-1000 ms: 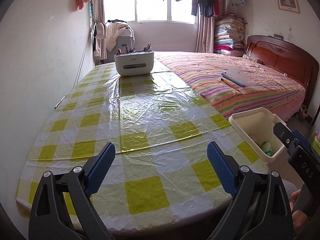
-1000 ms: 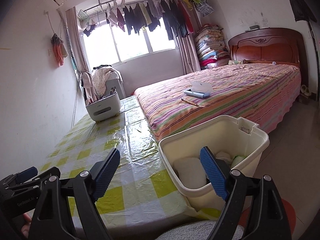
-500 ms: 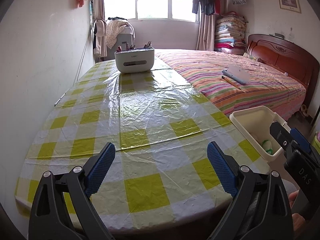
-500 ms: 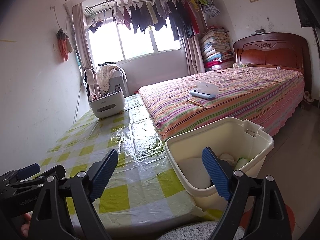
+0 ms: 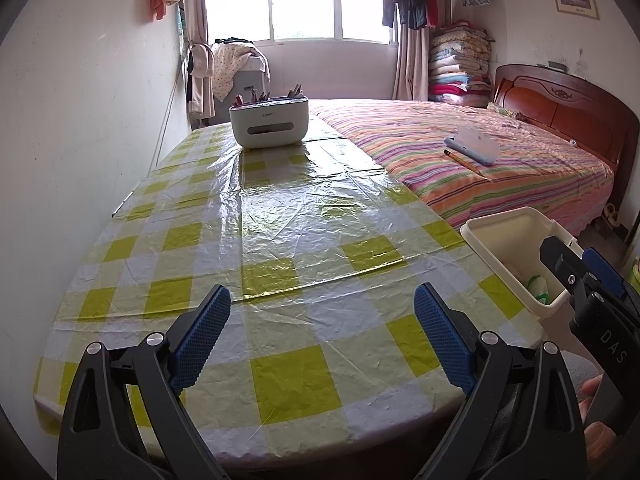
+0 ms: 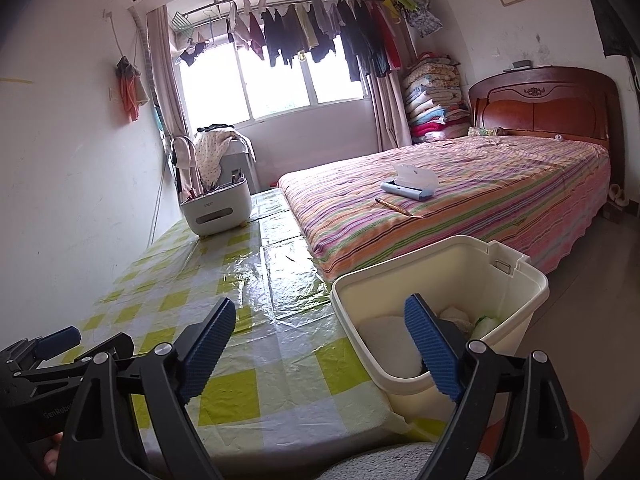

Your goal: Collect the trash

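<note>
- Yellow-and-white checked plastic cloth: covers the surface (image 5: 280, 240), glossy and creased
- Cream plastic bin (image 6: 440, 264): off the right near edge of the surface, beside the bed; lid open
- Trash (image 6: 486, 322): white and green pieces lying in the bottom of the bin
- Left hand-held gripper (image 5: 320, 332): over the near edge of the surface, blue pads spread wide apart, nothing between them
- Right hand-held gripper (image 6: 320, 344): at the near right, blue pads wide apart, gripping nothing; right pad in front of the bin's opening
- White organizer box (image 5: 269, 126): far end of the surface, pens standing in it
- Striped bed (image 5: 500, 160): right of the surface; a pale blue case (image 5: 472, 148) and a pencil (image 5: 462, 160) lie on it
</note>
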`<state>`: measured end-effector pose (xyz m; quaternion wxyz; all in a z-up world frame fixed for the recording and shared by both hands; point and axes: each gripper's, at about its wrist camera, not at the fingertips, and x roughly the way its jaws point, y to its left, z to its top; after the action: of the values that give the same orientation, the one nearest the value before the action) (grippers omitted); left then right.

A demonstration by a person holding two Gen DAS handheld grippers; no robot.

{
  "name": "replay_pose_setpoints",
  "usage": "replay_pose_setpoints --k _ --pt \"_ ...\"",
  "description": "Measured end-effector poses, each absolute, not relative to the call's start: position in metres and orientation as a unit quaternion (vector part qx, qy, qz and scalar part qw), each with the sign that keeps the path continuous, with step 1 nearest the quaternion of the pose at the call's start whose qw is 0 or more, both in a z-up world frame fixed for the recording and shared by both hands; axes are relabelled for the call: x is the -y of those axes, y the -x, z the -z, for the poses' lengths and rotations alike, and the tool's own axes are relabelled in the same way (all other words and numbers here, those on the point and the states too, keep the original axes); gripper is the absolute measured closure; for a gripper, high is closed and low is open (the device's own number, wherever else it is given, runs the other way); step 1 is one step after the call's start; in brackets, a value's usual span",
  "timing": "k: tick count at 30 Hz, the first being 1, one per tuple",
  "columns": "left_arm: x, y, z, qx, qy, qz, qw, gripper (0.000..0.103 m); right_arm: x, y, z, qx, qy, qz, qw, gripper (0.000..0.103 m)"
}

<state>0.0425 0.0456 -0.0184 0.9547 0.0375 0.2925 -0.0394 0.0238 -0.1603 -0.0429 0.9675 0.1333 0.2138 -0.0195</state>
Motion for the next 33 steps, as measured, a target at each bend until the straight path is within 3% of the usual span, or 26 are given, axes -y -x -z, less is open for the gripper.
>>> replay_pose_setpoints --k 33 --pt "-0.0374 -0.0412 0.0242 -0.295 -0.065 0.035 0.953 0.011 0.1586 -0.0234 0.0431 -0.213 -0.133 0.019 0.968 0.019"
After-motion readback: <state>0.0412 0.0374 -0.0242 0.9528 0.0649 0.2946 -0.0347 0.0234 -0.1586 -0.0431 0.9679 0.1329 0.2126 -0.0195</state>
